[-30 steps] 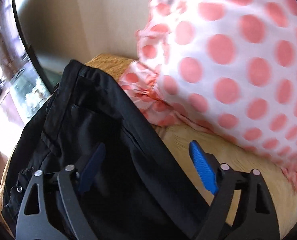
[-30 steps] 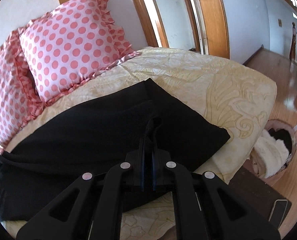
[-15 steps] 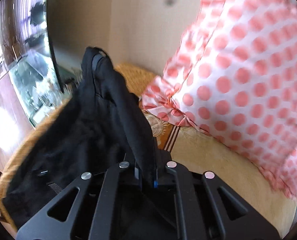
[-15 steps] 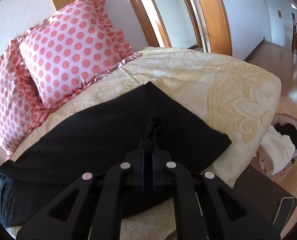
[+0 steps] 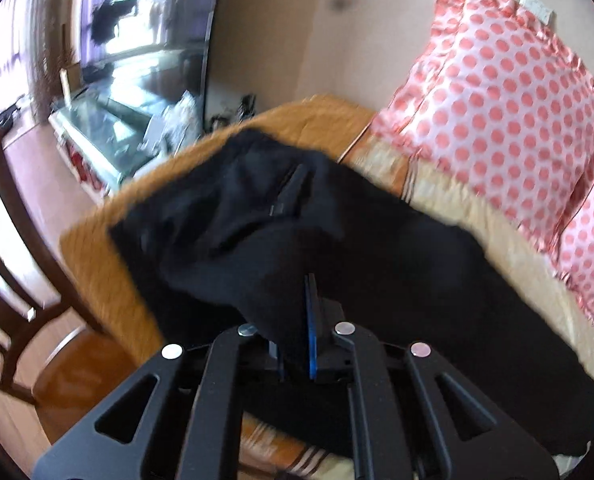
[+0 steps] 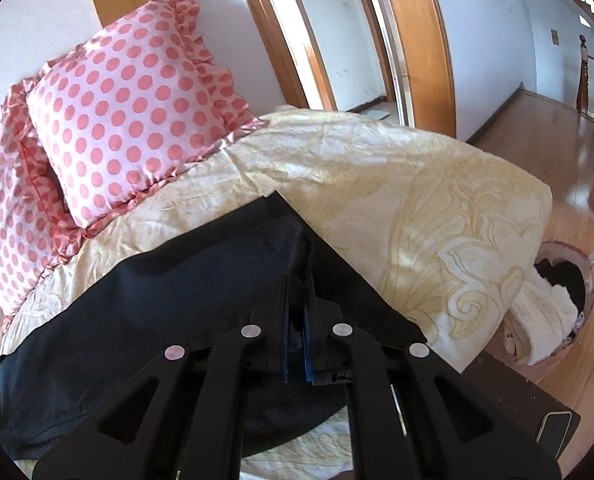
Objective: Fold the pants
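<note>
Black pants (image 6: 169, 304) lie stretched across a cream patterned bedspread (image 6: 417, 200). My right gripper (image 6: 295, 304) is shut on the pants' leg end, with a pinch of black cloth between its blue pads. In the left wrist view the waist end of the pants (image 5: 257, 208), with a pocket and zip showing, is bunched near the bed's orange edge (image 5: 109, 280). My left gripper (image 5: 297, 320) is shut on a fold of this cloth and holds it lifted off the bed.
Two pink polka-dot pillows (image 6: 129, 112) lean at the head of the bed, also in the left wrist view (image 5: 497, 112). A wooden chair (image 5: 13, 280) and a TV (image 5: 145, 28) stand left of the bed. A laundry basket (image 6: 549, 304) sits on the wood floor.
My left gripper closed on the waist end a second ago and has since lifted and pulled back from the pillows. My right gripper has carried the leg end slightly forward.
</note>
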{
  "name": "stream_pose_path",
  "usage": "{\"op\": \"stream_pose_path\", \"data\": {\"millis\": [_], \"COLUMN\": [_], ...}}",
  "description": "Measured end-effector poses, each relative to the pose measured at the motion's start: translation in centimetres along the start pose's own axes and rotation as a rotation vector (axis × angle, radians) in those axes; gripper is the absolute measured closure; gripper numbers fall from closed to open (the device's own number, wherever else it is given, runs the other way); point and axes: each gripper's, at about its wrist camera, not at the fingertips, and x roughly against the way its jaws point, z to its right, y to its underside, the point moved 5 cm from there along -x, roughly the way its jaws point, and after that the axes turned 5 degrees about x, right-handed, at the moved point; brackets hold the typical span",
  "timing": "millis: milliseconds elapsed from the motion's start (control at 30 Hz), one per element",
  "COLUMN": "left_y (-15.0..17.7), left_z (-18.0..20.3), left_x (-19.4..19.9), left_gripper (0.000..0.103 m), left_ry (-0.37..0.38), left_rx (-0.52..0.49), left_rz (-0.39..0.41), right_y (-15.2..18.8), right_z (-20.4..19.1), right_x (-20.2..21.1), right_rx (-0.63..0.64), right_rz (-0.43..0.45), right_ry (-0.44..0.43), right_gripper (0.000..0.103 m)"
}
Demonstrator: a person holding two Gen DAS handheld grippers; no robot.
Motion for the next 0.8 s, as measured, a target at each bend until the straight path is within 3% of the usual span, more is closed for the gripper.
{"op": "stream_pose_path", "data": {"millis": [300, 800], "left_y": [3.6, 3.3], "left_z": [-1.7, -2.0], "left_x": [0.1, -0.3], "left_gripper": [0.095, 0.090], "left_ry": [-0.001, 0.021], "left_rx": [0.019, -0.022], "left_rz": [0.043, 0.020], "right_y": [-0.4, 0.9], "right_z": [0.6, 1.6], "right_x": [1.2, 1.4], "right_rx": [-0.009, -0.040], "right_rz": [0.012, -0.026], "right_ry": [0.023, 0.028], "right_gripper": [0.098, 0.098]}}
